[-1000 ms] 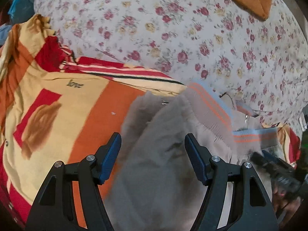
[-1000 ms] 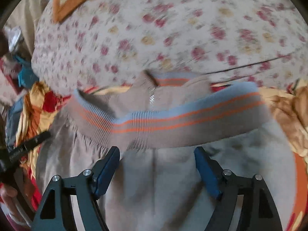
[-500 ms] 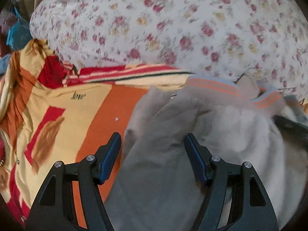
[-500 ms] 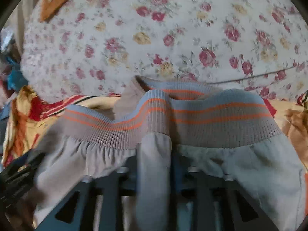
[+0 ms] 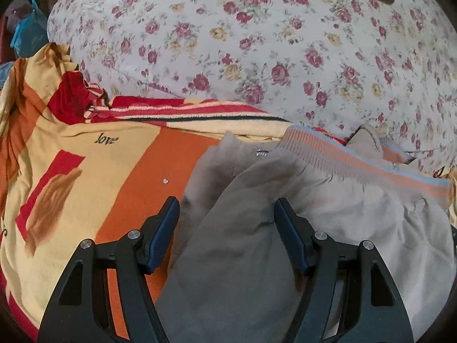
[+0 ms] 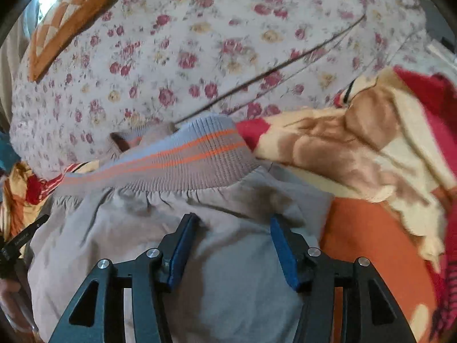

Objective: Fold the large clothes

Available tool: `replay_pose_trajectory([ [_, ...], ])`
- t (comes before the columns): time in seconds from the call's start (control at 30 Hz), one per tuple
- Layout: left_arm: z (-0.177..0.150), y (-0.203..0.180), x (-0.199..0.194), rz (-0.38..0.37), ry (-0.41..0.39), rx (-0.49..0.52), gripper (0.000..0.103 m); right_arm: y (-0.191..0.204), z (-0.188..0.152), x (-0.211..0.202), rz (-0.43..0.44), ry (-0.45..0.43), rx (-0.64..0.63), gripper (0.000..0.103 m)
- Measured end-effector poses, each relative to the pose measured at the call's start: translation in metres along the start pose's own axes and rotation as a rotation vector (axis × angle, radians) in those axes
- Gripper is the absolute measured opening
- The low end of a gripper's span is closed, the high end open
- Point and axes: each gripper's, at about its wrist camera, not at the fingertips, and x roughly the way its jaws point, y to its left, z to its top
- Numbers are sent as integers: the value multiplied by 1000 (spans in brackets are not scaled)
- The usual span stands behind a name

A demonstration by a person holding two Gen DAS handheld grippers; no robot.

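A large grey-beige garment with a ribbed hem band striped in orange and pale blue lies on a bed, spread over a blanket patterned in orange, cream and red. In the left wrist view the left tool hangs over the near left part of the garment with its two blue-padded fingers set well apart; a raised fold of the cloth runs up between them, but neither pad presses on it. A small metal zip pull shows near the garment's far left corner, just beside the ribbed band. The word "love" is printed on the cream part of the blanket to the left. In the right wrist view the right tool likewise stands with its fingers apart above the garment's smooth cloth, just near of the gathered seam under the ribbed band, gripping nothing. To the right of it the blanket is bunched into a rumpled heap. Behind everything, on the far side, rises a white cover with red and yellow flowers, and an orange checked cushion lies at the far left of the right wrist view.
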Motion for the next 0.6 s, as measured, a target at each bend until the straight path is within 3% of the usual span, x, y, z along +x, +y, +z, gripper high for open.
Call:
replay_pose_trajectory([
  [0.1,5,13,-11,-47,49,-52,69,7,-6,-28,68,8,-13,56],
  [0.17,7,21,-21,-76,61,-62,69,18,-15,-46,97,5,-51,66],
  [0.37,-6,62,-57,-176,105,-47,69,62,-50,-70,210,34,-168,67],
  [0.5,-26,80,-67,-289,150,-40,69,78,-65,-70,219,60,-191,67],
  [0.6,-41,77,-67,-281,182,30,69,85,-69,-72,233,78,-181,67],
])
